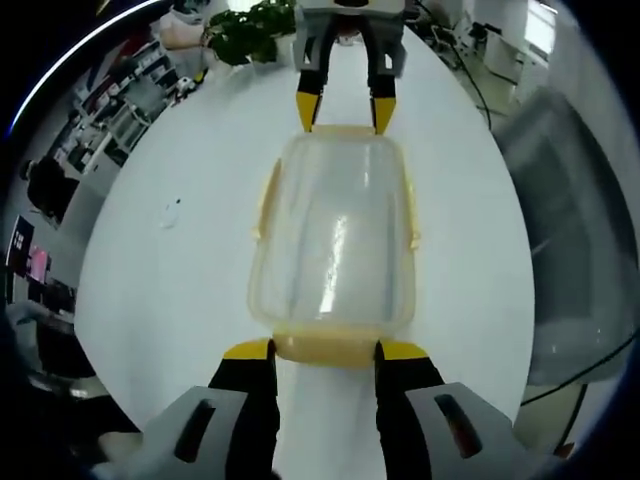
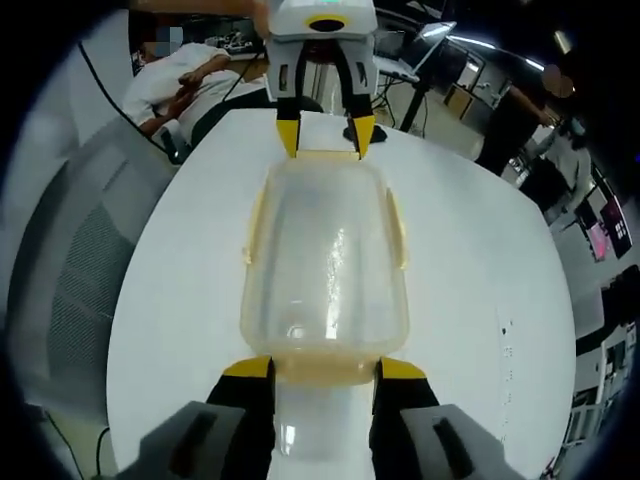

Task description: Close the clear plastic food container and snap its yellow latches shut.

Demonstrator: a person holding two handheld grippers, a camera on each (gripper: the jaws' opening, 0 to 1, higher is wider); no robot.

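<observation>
The clear plastic food container with yellow latches (image 1: 335, 240) sits mid white round tabletop (image 1: 180, 300), lid on. Left tongs (image 1: 325, 351) and right tongs (image 2: 325, 368) spread, straddling opposite end latches, apparently braced to press them down.

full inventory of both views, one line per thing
Food container: one, clear with lid on, middle of the table, between the two grippers.
Latches: yellow, one at each short end, one on each long side; whether snapped cannot be told.
Table: one, white, round.
Plant: one, green, far table edge, left gripper view.
Mesh chair: one, grey, beside the table.
People: several, background, right gripper view.
Left gripper: jaws yellow-tipped, straddling one end latch.
Right gripper: jaws straddling the opposite end latch.
</observation>
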